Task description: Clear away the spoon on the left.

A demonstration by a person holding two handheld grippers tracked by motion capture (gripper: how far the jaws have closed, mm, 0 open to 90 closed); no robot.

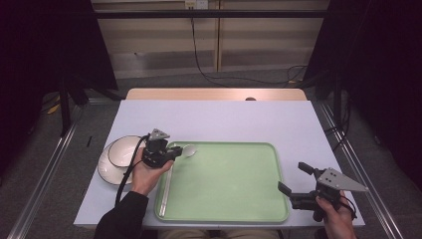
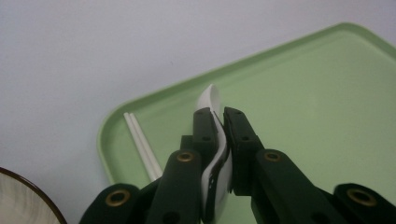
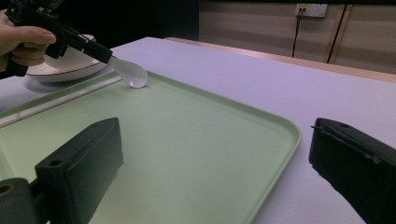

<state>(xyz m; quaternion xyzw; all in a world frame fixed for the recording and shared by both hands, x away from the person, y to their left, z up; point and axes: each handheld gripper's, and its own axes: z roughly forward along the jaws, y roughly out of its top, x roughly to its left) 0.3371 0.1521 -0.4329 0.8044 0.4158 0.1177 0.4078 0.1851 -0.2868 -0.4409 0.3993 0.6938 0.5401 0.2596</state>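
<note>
A white spoon [image 2: 215,154] is clamped by its handle between the two black jaws of the left gripper [image 1: 171,151], which are pressed closed on it. The bowl of the spoon [image 1: 188,150] is held out past the jaw tips over the far left corner of a green tray [image 1: 234,199]. In the right gripper view the spoon's bowl [image 3: 130,73] is seen tilted down, its underside at or just above the tray floor beside the far rim; whether contact is made cannot be told. The left gripper is gripped from below by the person's left hand [image 1: 144,175], in a dark sleeve, with a cable trailing back along the forearm.

Along the left inner edge of the tray a pair of pale chopsticks [image 1: 166,189] is laid lengthwise, side by side; their far ends [image 2: 140,142] are seen in the left gripper view, just beside the jaws. Just left of the tray, on the pale table [image 1: 224,119], a white bowl with a dark rim [image 1: 122,151] is set on a white plate [image 1: 107,172].

The right gripper [image 1: 293,179] is held by the right hand [image 1: 338,216] near the right front corner of the tray, well apart from the spoon. Its jaws are spread wide with nothing between them, one over the tray floor and the other past the tray's rim over the table.
</note>
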